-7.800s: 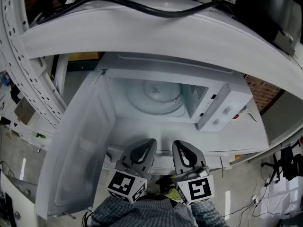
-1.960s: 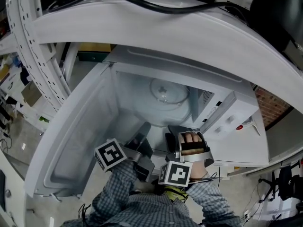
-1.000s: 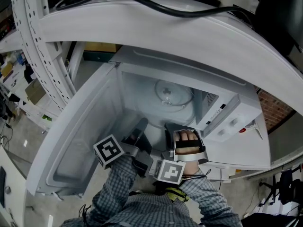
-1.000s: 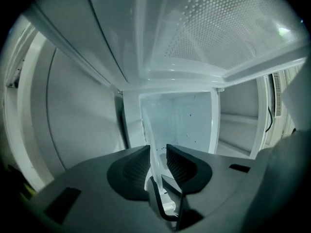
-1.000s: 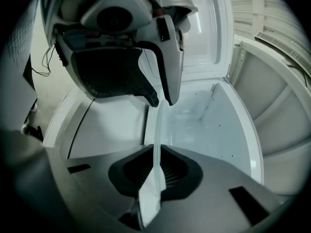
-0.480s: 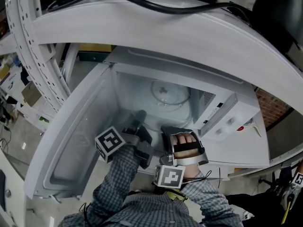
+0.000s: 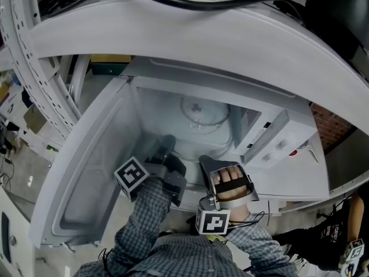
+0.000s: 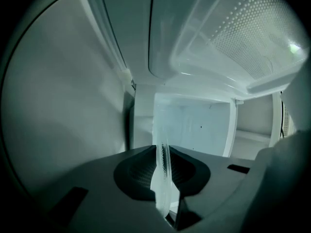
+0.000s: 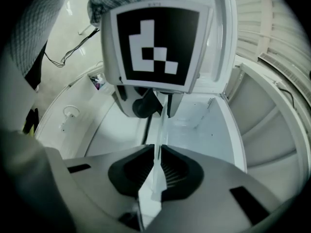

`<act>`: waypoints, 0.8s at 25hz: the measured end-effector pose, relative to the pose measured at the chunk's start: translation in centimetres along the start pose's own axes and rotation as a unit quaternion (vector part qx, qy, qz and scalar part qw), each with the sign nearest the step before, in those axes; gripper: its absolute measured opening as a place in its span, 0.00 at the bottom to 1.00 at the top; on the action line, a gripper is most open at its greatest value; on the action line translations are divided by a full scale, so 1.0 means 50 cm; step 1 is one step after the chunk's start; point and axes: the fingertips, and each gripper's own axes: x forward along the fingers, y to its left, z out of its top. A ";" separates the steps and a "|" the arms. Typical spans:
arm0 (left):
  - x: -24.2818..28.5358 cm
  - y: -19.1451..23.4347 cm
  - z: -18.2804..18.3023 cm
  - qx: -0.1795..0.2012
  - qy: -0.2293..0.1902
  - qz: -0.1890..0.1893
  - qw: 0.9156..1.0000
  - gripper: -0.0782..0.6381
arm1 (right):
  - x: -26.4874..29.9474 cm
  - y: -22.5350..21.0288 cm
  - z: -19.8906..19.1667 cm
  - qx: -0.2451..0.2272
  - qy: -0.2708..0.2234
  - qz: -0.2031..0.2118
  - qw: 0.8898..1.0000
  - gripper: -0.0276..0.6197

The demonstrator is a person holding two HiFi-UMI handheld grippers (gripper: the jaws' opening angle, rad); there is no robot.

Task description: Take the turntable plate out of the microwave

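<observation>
The microwave [image 7: 173, 77] stands open, and the clear glass turntable plate [image 7: 199, 111] shows in its cavity with the raised hub at its middle. My left gripper [image 7: 167, 146] reaches in from the lower left. In the left gripper view the plate's rim [image 8: 163, 178] runs edge-on between the dark pads [image 8: 141, 176], and the left gripper [image 8: 164, 164] is shut on it. My right gripper [image 7: 209, 165] comes in from the lower right, a hand around its handle. There too the right gripper [image 9: 158, 165] is pinched on the glass rim [image 9: 156, 178], with the left gripper's marker cube [image 9: 155, 38] facing it.
The microwave door [image 7: 86, 178] hangs open to the left. Its control panel [image 7: 271, 137] juts out on the right. A curved white shelf [image 7: 230, 33] with a black cable [image 7: 190, 4] overhangs the microwave. A perforated rack post [image 7: 23, 56] stands at far left.
Earlier both grippers hung in front of the microwave; now both are inside its mouth, shut on the plate's rim. Over the last second the left gripper shifted slightly and both rolled a little.
</observation>
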 end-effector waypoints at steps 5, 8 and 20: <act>-0.001 0.000 0.000 -0.003 0.001 0.000 1.000 0.19 | -0.055 -0.033 -0.045 0.176 -0.021 0.005 0.984 0.11; 0.000 -0.001 0.001 -0.007 -0.001 -0.002 1.000 0.19 | -0.070 -0.080 -0.085 0.452 -0.060 0.025 0.890 0.11; -0.005 -0.002 -0.003 -0.015 0.002 -0.011 1.000 0.19 | -0.034 -0.040 -0.172 0.957 -0.152 0.150 0.197 0.27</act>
